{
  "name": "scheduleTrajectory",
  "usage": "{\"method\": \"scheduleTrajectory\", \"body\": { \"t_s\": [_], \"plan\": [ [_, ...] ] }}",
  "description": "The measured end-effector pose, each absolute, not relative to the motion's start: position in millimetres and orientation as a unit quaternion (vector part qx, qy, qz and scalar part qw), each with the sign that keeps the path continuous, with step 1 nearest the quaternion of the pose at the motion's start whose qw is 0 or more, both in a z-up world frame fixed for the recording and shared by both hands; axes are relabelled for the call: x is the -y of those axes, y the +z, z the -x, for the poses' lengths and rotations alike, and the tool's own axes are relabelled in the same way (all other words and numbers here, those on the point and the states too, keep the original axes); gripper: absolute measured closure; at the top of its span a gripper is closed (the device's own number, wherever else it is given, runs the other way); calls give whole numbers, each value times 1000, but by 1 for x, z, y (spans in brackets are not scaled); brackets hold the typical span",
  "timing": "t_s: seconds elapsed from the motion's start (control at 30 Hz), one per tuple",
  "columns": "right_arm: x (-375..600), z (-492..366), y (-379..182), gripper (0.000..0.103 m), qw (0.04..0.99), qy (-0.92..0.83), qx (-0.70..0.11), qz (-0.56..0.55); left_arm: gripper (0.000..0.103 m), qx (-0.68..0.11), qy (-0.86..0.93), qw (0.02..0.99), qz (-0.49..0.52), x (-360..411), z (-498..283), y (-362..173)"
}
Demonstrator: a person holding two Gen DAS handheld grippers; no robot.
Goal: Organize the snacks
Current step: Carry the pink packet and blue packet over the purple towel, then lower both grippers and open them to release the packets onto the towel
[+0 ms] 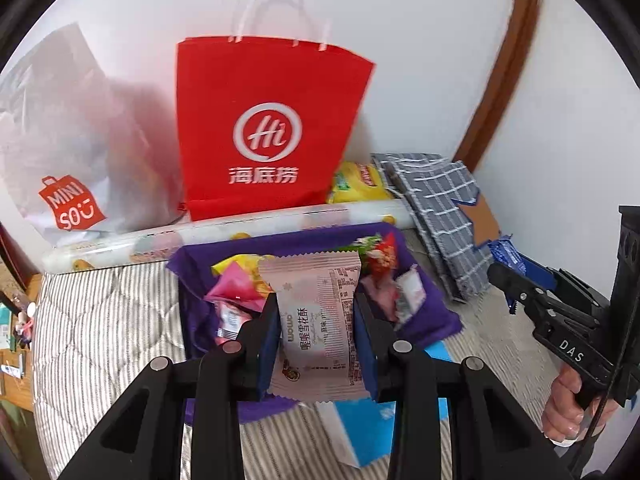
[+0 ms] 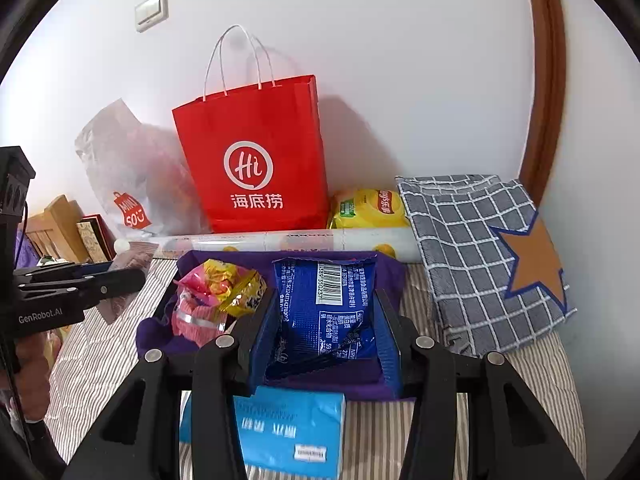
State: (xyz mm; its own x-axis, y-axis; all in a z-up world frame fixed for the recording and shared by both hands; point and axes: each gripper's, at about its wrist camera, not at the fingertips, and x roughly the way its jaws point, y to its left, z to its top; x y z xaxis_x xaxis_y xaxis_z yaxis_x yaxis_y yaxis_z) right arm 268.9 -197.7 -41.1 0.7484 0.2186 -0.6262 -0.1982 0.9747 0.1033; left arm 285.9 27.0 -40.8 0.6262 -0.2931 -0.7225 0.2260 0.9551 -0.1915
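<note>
While both grippers grasp packets, purple bin (image 2: 384, 268) lies just below/ahead.
L gripper (image 1: 316, 322) clamps pink packet (image 1: 320, 312), R gripper (image 2: 326, 330) blue packet (image 2: 326, 304); long axes point far, both about equally near.

My two grippers hover side by side over a bed (image 2: 432, 432), each clamped on a snack above the fabric bin (image 2: 384, 272): the left gripper (image 1: 316, 320) pinches a flat packet (image 1: 316, 320), the right gripper (image 2: 326, 320) a crinkled pouch (image 2: 326, 312). More wrapped snacks (image 2: 218, 296) lie in the bin's left half. A tissue pack (image 2: 288, 428) lies just before the bin. Behind it runs a long roll (image 2: 280, 242); beyond that, against the wall, stand a paper bag (image 2: 256, 160), a plastic bag (image 2: 128, 176) to its left and a chip bag (image 2: 368, 208) to its right. A folded cloth (image 2: 472, 248) lies right of the bin.
</note>
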Motion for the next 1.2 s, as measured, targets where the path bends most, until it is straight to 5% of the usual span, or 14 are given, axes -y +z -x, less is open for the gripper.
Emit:
{"method": "scheduleTrajectory", "body": {
  "t_s": [1.2],
  "plan": [
    [129,-350,-153,55,872,180,-455,23,70,-485,-125,865,32,-25,-378,-134]
  ]
}}
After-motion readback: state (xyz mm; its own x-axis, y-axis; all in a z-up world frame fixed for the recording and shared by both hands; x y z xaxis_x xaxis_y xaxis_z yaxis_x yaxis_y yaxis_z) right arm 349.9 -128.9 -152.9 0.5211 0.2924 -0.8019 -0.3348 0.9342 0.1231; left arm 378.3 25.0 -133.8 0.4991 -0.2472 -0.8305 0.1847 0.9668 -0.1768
